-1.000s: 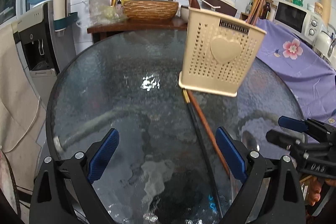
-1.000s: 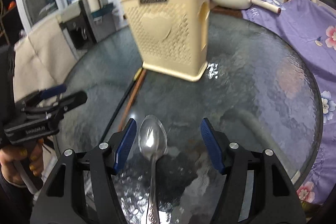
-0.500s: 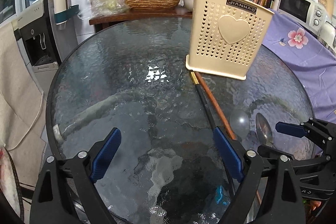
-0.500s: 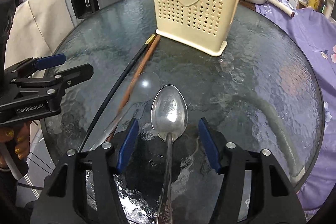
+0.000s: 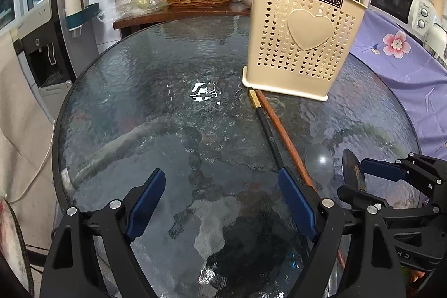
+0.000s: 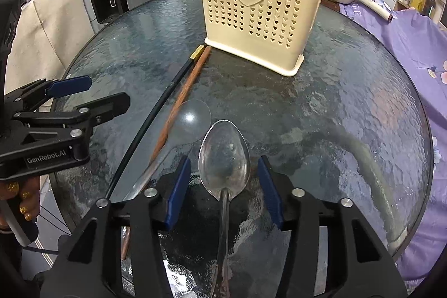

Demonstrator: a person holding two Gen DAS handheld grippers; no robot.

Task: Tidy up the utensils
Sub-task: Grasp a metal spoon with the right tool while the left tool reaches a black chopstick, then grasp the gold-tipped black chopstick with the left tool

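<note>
The right tongs (image 6: 223,192) are spread wide, and the metal spoon (image 6: 224,158) lies on the glass table (image 6: 335,108) right between their blue pads (image 6: 176,192), touching neither. The left tongs (image 5: 220,203) are spread wide too, holding nothing. A black chopstick (image 5: 268,136) and a brown chopstick (image 5: 282,133) lie past their right pad, running up to the cream utensil basket (image 5: 304,41).

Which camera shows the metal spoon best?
The right wrist view: the metal spoon lies centred between the open right tongs, bowl and handle plain. The left wrist view shows only its bowl edge-on, partly behind the right tongs.
</note>
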